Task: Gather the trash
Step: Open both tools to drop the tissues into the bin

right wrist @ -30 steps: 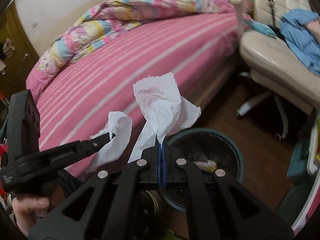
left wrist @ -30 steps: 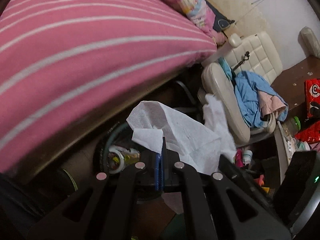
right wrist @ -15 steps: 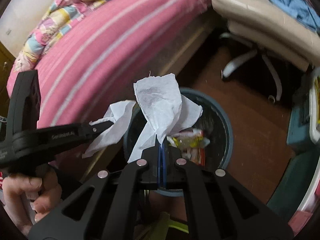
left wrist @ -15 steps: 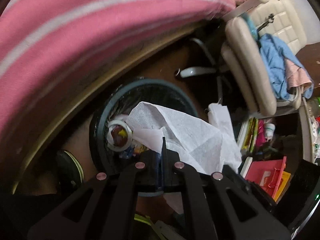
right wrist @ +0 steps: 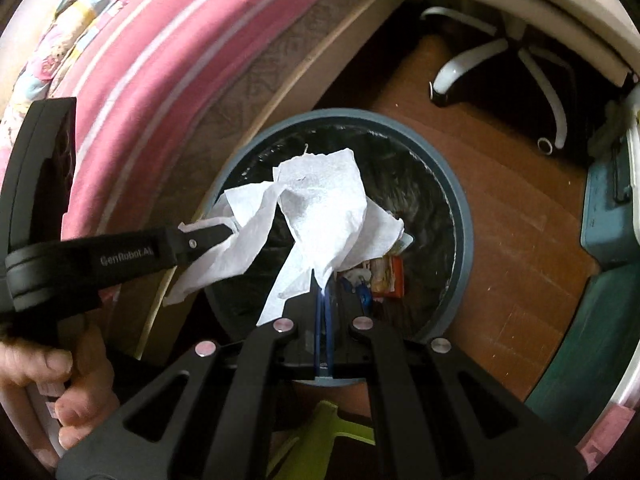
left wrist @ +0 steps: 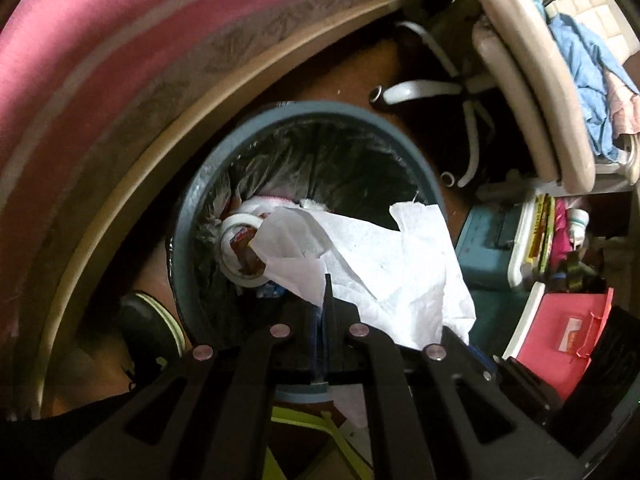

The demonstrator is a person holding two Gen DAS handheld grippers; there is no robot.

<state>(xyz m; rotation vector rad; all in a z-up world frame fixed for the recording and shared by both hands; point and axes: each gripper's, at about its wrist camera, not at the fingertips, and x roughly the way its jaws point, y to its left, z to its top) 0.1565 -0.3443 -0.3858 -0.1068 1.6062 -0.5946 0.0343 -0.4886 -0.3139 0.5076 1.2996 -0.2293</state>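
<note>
My left gripper (left wrist: 322, 308) is shut on a crumpled white tissue (left wrist: 316, 240) and holds it over the round blue-grey trash bin (left wrist: 188, 216). The bin has a black liner and holds a tape roll (left wrist: 230, 236) and wrappers. My right gripper (right wrist: 323, 288) is shut on a second white tissue (right wrist: 328, 208) above the same bin (right wrist: 460, 208). The left gripper (right wrist: 224, 232) with its tissue (right wrist: 236, 256) enters the right wrist view from the left, over the bin's left rim.
A bed with a pink striped cover (right wrist: 152, 52) runs along the bin's left side. A cream office chair (left wrist: 532, 92) with white legs (right wrist: 532, 64) stands behind on the wooden floor (right wrist: 516, 256). A teal box (left wrist: 488, 248) and red folder (left wrist: 560, 328) lie to the right.
Both grippers have tilted down and moved over the bin, each with its tissue in it. The bin's mouth now fills the middle of both views.
</note>
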